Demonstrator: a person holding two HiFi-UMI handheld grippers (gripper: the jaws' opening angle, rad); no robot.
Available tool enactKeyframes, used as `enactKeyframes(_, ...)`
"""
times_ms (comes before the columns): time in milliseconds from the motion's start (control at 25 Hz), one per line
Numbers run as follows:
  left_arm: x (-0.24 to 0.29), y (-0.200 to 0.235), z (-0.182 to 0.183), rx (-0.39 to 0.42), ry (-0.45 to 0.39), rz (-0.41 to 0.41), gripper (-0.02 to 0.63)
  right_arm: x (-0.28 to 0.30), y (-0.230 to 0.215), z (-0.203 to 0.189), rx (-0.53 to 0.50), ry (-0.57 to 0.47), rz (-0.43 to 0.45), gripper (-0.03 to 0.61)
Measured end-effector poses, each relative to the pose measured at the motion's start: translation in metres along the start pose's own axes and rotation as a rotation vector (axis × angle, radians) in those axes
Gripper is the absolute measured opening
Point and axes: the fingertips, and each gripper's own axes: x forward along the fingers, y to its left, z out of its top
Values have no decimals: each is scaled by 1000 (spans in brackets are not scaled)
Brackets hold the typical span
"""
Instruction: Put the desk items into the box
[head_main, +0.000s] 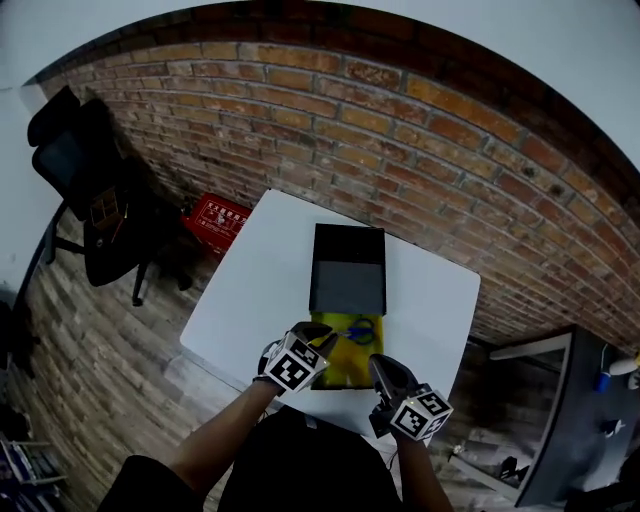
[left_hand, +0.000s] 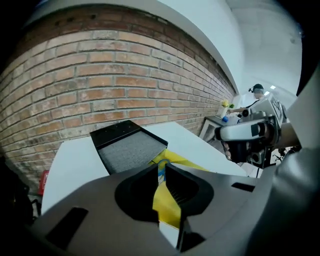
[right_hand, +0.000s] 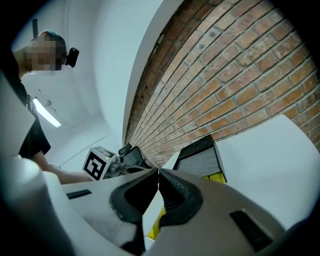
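Left gripper (head_main: 320, 332), fingers narrowly apart, partly covers the yellow box (head_main: 352, 358); right gripper (head_main: 381, 363) fingers seem together.

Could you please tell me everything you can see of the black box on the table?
The black box is a shallow, open-topped rectangle with thin black walls and a grey, finely textured floor, and a flat black panel across its far end. It looks rigid, like card or plastic. It lies flat on the white table, its long side running away from the person towards the brick wall. Nothing shows inside it. Its near end meets a flat yellow item that has blue scissors lying on it.
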Motion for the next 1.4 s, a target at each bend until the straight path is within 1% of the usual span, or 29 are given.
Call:
enactKeyframes(80, -15, 5, 1, -28, -31, 32, 41, 0, 4, 2, -13, 4, 16, 23)
enactKeyframes(200, -36, 13, 3, -87, -83, 75, 25, 0, 10, 10, -35, 1, 29, 23)
enactKeyframes(320, -54, 18, 1, -156, -135, 104, 15, -2, 17, 20, -69, -9, 38, 23)
enactKeyframes(480, -75, 20, -1, -207, -200, 126, 14, -5, 25, 35, -96, -33, 51, 23)
enactKeyframes(640, -94, 25, 2, -253, -279, 147, 14, -6, 25, 41, -112, -39, 46, 21)
enactKeyframes(760, -101, 26, 6, -254, -320, 154, 14, -9, 24, 42, -132, -36, 38, 21)
enactKeyframes(880, -100, 28, 8, -238, -337, 155, 14, -10, 20, 41, -141, -38, 18, 21)
enactKeyframes(1120, -92, 26, 11, -219, -333, 128, 14, -14, 13, 35, -132, -36, -28, 21)
enactKeyframes(1400, -90, 29, 11, -204, -320, 119, 14, -14, 11, 34, -125, -41, -57, 21)
